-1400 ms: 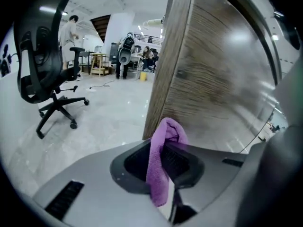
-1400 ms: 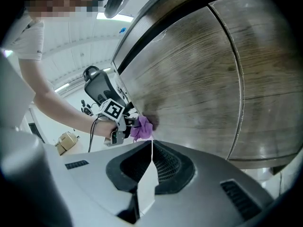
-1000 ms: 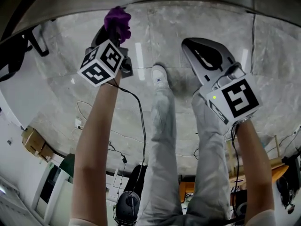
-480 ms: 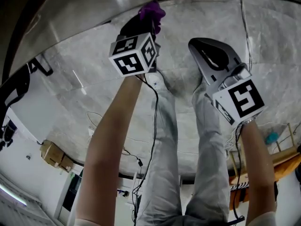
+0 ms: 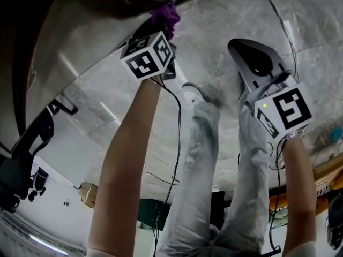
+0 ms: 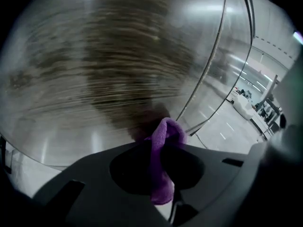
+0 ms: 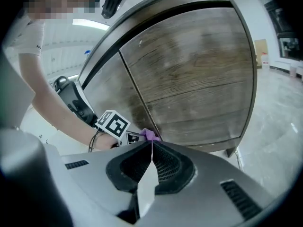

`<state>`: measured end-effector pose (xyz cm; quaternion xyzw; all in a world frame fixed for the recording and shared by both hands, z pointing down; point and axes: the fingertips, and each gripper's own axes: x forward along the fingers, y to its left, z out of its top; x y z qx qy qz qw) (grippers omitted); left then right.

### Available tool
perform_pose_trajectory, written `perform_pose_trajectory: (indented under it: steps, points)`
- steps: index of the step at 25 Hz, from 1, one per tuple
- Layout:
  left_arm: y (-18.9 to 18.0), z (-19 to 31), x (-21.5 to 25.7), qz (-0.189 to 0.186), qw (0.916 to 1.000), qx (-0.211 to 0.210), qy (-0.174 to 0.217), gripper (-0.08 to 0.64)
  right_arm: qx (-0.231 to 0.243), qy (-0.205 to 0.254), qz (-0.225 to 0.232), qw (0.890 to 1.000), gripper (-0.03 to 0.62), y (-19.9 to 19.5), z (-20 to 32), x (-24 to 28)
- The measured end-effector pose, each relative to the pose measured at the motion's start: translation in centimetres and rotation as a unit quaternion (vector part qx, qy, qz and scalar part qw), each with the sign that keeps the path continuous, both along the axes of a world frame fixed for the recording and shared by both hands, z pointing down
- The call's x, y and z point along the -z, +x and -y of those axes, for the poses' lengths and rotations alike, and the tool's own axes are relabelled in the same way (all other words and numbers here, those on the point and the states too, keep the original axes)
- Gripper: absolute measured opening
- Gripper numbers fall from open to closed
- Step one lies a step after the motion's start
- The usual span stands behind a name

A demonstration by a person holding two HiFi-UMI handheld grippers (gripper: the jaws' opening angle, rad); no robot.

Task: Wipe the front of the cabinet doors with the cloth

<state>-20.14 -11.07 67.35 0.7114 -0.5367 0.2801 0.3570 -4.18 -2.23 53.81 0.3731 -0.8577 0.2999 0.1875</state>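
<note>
Now | left gripper (image 6: pixel 162 148) clamps one cloth (image 6: pixel 166 130) | right gripper (image 7: pixel 151 146) fingers together | two cabinet doors (image 7: pixel 189 79)

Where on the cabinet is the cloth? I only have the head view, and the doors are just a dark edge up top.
Observer: The right gripper view shows the purple cloth low on the cabinet, at the seam between its two doors.
Operator: Is the left gripper holding it properly?
Observer: The left gripper view shows its jaws shut on the cloth, with a fold sticking out toward the wood.
Operator: And the right gripper?
Observer: Its jaws are together with nothing between them.
</note>
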Motion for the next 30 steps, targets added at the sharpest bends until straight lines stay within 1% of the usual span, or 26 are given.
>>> perform_pose_trajectory:
  steps: [5,7,9,11,13,15,17,19,24,27,30]
  points:
    - [-4.1,-0.8,-0.8,0.011,0.9993,-0.027,-0.024,0.059,-0.060,0.009,0.004,0.998,0.029,-2.0,-0.5,0.2]
    - [-6.1,-1.3,-1.1,0.023,0.9985,-0.040,-0.030,0.059,-0.085,0.009,0.011,0.996,0.029,-3.2,-0.8,0.4]
    - [-8.4,-1.8,-1.3,0.041,0.9974,-0.049,-0.033,0.058,-0.093,0.007,0.019,0.995,0.029,-4.6,-1.1,0.6]
    - [-10.9,-2.6,-1.8,0.060,0.9966,-0.042,-0.037,0.058,-0.079,0.004,0.019,0.997,0.029,-6.2,-1.7,0.4]
    - [-13.4,-3.5,-2.4,0.079,0.9955,-0.027,-0.045,0.058,-0.055,0.000,0.014,0.998,0.029,-7.4,-2.3,0.1]
    - [-16.0,-4.4,-2.8,0.097,0.9938,-0.009,-0.053,0.058,-0.032,0.000,0.007,0.999,0.029,-8.4,-2.6,0.0]
    - [-18.6,-5.0,-2.7,0.107,0.9923,0.014,-0.061,0.058,-0.015,0.005,0.002,1.000,0.029,-9.1,-2.5,0.2]
    - [-20.7,-5.5,-2.5,0.113,0.9907,0.030,-0.069,0.058,-0.012,0.008,-0.003,1.000,0.029,-9.3,-2.1,0.5]
    - [-24.6,-6.7,-2.4,0.138,0.9864,0.041,-0.080,0.058,-0.027,0.009,-0.009,1.000,0.029,-8.6,-1.5,1.3]
    - [-26.1,-7.3,-2.3,0.147,0.9839,0.060,-0.082,0.058,-0.026,0.005,-0.018,0.999,0.029,-8.1,-1.7,1.3]
    - [-27.2,-7.7,-2.1,0.146,0.9821,0.084,-0.085,0.058,-0.013,0.005,-0.028,1.000,0.029,-8.2,-1.8,1.6]
